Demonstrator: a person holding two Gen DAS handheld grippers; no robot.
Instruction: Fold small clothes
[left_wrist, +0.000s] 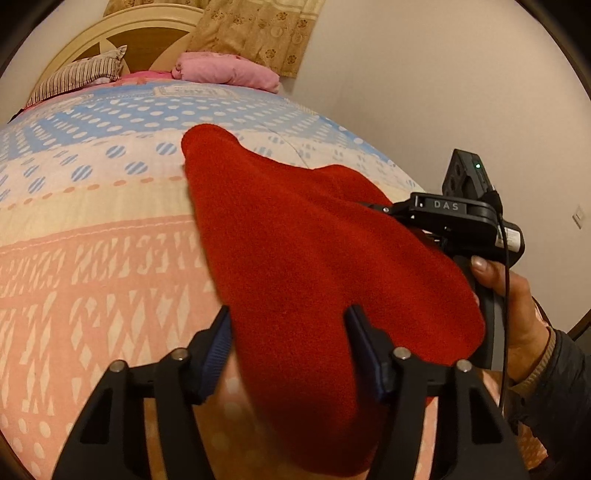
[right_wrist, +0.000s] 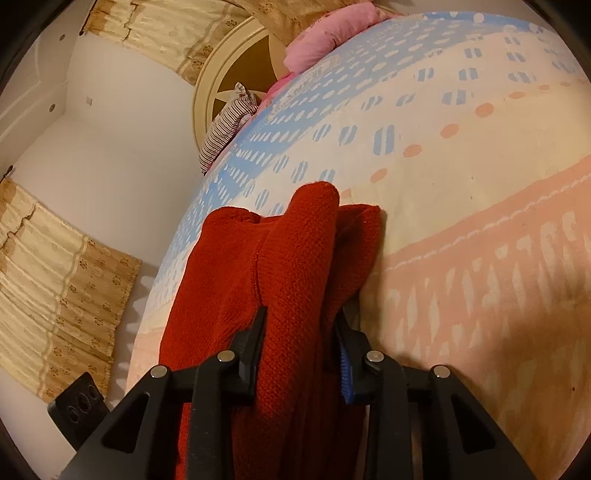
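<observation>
Red knit garment (left_wrist: 314, 240) is bunched mid-frame on the patterned bed cover (left_wrist: 92, 258) in pink, cream and blue, its lower end lifted toward both cameras. Left gripper (left_wrist: 288, 350): jaws partly closed, red cloth between the blue pads, looks pinched. Right gripper (right_wrist: 301, 347): narrower, clamped on a thick gathered fold at lower centre of its view. Holding both near corners likely sets up carrying that edge over for a fold. Person's hand (left_wrist: 513, 314) at right grips the handle.

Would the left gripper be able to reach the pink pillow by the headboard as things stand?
Probably not: the left gripper straddles the red garment, and the pink pillow lies far across the bed.
</observation>
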